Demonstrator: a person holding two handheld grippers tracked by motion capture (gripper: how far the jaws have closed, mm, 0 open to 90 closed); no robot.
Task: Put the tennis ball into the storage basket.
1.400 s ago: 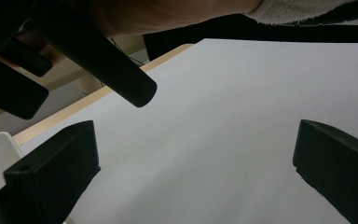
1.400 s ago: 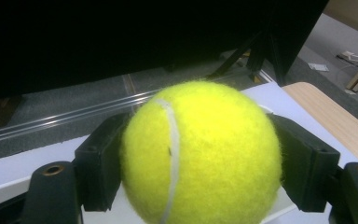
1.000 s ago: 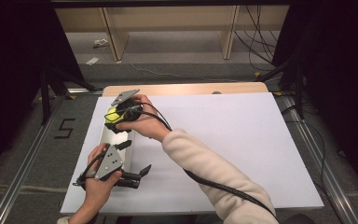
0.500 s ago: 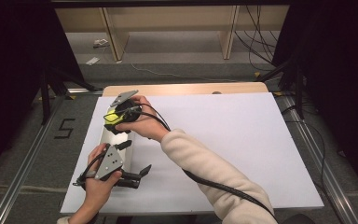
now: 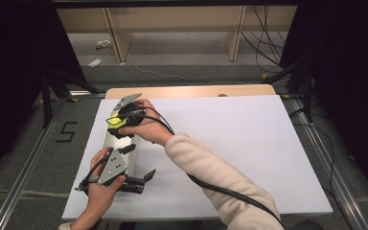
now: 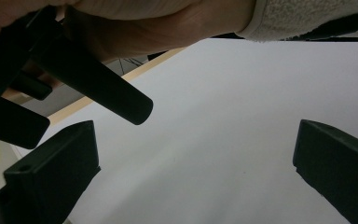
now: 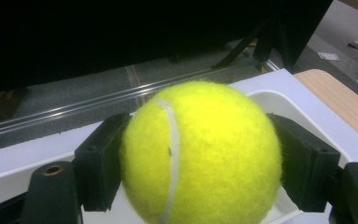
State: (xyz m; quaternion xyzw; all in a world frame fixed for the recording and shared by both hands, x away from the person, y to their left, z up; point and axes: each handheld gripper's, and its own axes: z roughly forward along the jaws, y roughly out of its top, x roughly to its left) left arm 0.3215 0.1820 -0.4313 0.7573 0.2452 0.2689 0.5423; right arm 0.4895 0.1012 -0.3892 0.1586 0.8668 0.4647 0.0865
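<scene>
While clamped, tennis ball (image 7: 200, 151) over white tray (image 7: 279, 100).

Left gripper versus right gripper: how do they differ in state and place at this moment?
The right gripper is shut on a yellow tennis ball above a white tray; the left gripper is open and holds nothing. The right is at the tray's far end, the left near the table's front edge. Both have black jaws.
</scene>
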